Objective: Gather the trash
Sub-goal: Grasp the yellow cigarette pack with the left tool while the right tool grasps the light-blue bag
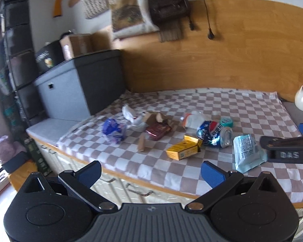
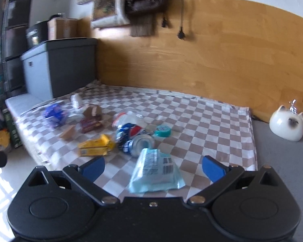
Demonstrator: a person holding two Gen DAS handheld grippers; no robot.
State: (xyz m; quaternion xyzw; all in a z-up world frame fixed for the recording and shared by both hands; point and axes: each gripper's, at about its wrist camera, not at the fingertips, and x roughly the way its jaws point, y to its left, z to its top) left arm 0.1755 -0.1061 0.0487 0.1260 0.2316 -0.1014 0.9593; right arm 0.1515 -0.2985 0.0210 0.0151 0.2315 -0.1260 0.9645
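On the checked cloth (image 2: 202, 121): 1 crushed blue can (image 2: 131, 139), 1 pale blue pouch (image 2: 155, 173), 1 yellow box (image 2: 97, 146), 1 teal lid (image 2: 162, 131), 1 dark red packet (image 2: 91, 125), 1 blue wrapper (image 2: 54, 115), 1 clear plastic bottle (image 2: 124, 119), 2 cardboard scraps (image 2: 67, 134); right of the cloth: 1 cat figurine (image 2: 286, 124)

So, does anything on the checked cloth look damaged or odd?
The blue soda can lies crushed on its side mid-cloth, and the yellow carton beside it has its flap open. Both grippers are open and empty.
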